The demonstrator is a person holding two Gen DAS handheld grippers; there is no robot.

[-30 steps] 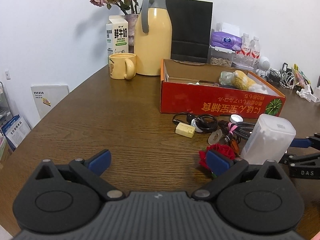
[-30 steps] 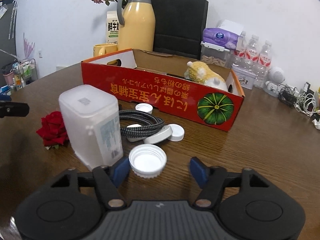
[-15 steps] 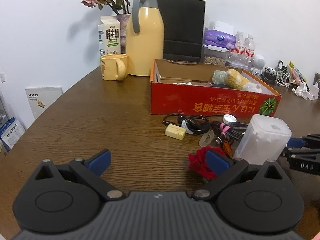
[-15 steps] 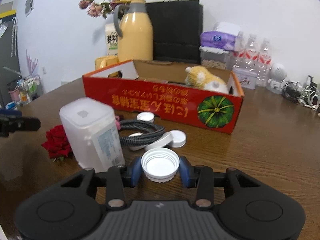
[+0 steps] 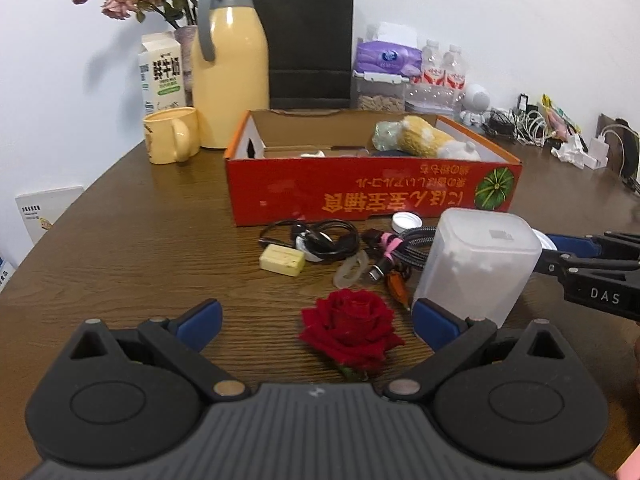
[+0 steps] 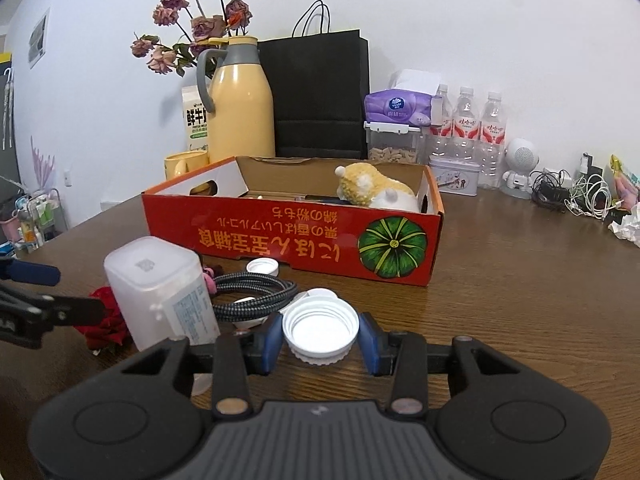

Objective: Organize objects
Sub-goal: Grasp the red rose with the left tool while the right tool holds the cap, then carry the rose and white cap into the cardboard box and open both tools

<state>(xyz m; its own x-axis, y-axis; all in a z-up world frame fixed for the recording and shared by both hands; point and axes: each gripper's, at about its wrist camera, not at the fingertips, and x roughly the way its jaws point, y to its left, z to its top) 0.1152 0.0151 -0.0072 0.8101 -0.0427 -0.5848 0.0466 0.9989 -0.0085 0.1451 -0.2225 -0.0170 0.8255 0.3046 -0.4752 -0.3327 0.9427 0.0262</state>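
A white jar lid [image 6: 320,329] sits pinched between the blue pads of my right gripper [image 6: 320,338], held a little above the table. My left gripper [image 5: 316,322] stands open around a red rose [image 5: 351,328] that lies on the wood between its fingers, untouched. A frosted plastic container [image 5: 476,266] [image 6: 160,286] stands between the two grippers. Behind it is the red cardboard box [image 5: 372,196] [image 6: 296,240] with a yellow plush toy [image 6: 372,190] inside. The right gripper's arm [image 5: 592,276] shows at the right edge of the left wrist view.
Cables [image 5: 320,236], a yellow block [image 5: 282,260], a clear ring [image 5: 352,270] and small white caps [image 6: 263,267] lie before the box. A yellow thermos [image 5: 230,72], mug [image 5: 172,140], milk carton [image 5: 162,74], black bag [image 6: 320,96], water bottles [image 6: 466,128] and chargers [image 6: 576,196] line the back.
My right gripper closed on the white lid and lifted it slightly. My left gripper moved right until the rose lay between its open fingers.
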